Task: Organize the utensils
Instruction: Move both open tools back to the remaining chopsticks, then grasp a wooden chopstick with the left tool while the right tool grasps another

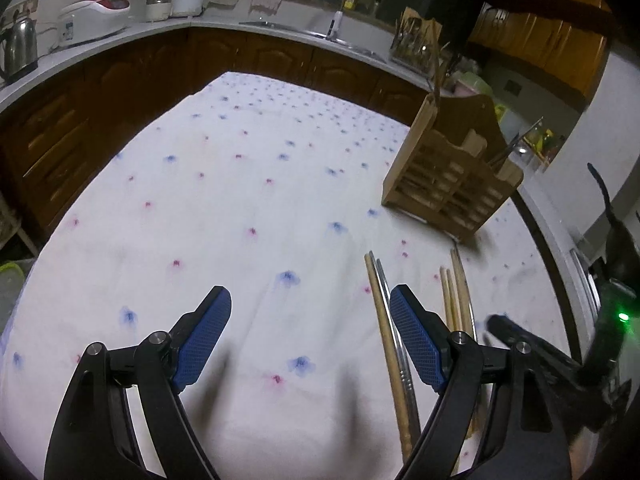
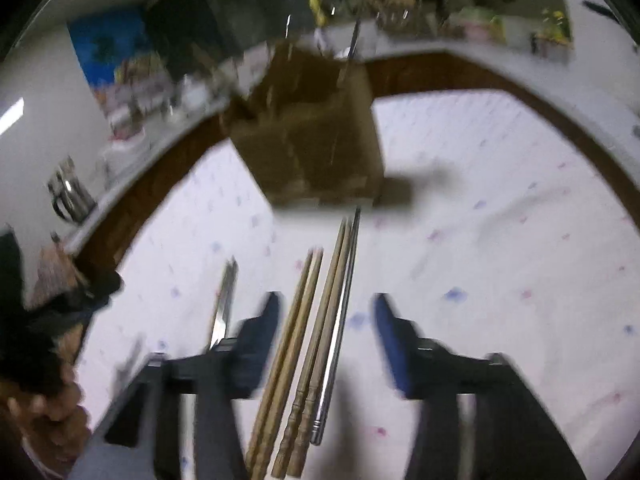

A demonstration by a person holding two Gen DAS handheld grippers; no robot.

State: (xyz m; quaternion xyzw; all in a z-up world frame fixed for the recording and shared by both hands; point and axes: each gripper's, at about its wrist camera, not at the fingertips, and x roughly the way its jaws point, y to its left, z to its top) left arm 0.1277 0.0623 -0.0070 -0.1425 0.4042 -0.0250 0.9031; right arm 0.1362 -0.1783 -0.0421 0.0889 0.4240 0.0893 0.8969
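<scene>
Several wooden chopsticks [image 2: 308, 344] and a metal chopstick [image 2: 344, 320] lie side by side on the flowered tablecloth [image 1: 240, 200]. My right gripper [image 2: 326, 312] is open, its jaws on either side of them, just above the cloth. A wooden utensil holder [image 2: 312, 136] stands beyond them; it also shows in the left wrist view [image 1: 452, 176] with a few utensils in it. My left gripper [image 1: 310, 300] is open and empty over bare cloth, with a wooden chopstick [image 1: 386, 332] and a metal one [image 1: 394, 320] by its right finger. The right wrist view is blurred.
Another metal utensil [image 2: 224, 304] lies left of my right gripper. A kitchen counter [image 1: 120, 36] with a kettle [image 1: 18, 46], a rice cooker [image 1: 94, 14] and a sink runs around the table. The right gripper's body [image 1: 560, 360] shows at the left view's right edge.
</scene>
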